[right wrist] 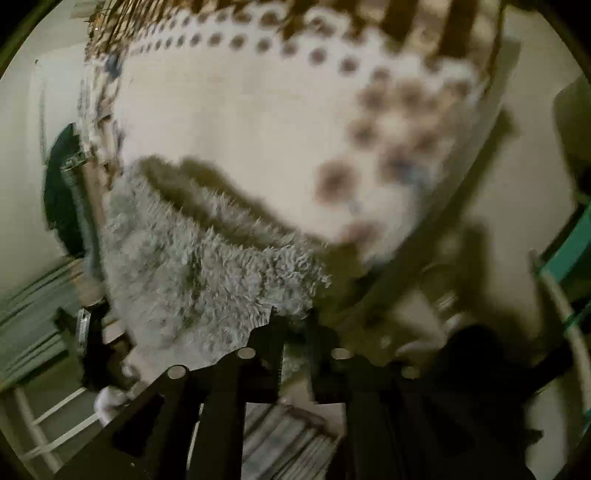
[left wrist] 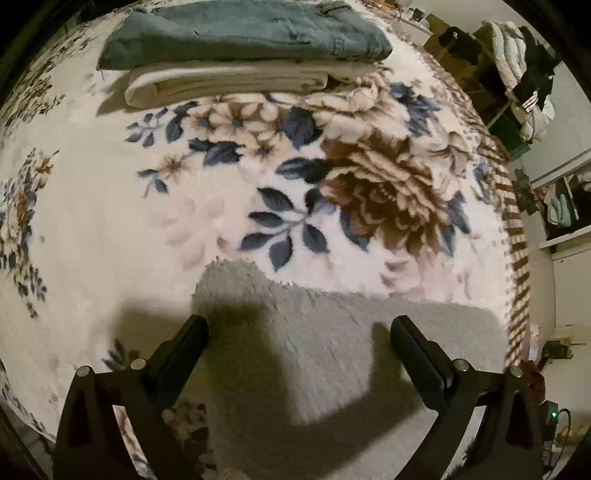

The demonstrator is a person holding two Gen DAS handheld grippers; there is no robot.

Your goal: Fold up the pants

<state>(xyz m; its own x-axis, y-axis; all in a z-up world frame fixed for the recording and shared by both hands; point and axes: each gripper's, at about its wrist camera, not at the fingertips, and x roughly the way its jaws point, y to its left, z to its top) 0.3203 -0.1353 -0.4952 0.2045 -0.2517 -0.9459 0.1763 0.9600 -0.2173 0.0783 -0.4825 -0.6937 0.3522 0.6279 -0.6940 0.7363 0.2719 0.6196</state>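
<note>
We are cataloguing shaggy grey fleece pants (left wrist: 332,354) lying on a plush floral blanket (left wrist: 110,229), our left gripper (left wrist: 299,325) hovering spread wide, our right gripper (right wrist: 295,325) pinching their fuzzy edge, folded denim (left wrist: 243,33) stacked beyond.

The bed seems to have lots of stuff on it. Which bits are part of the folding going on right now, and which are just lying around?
Part of the job:
fluffy grey pants
left gripper, open above them
right gripper, shut on the fluffy grey pants

Just lying about:
floral blanket underneath
folded blue-grey jeans, already stacked
folded cream garment under them
clothes heap beyond the bed
</note>
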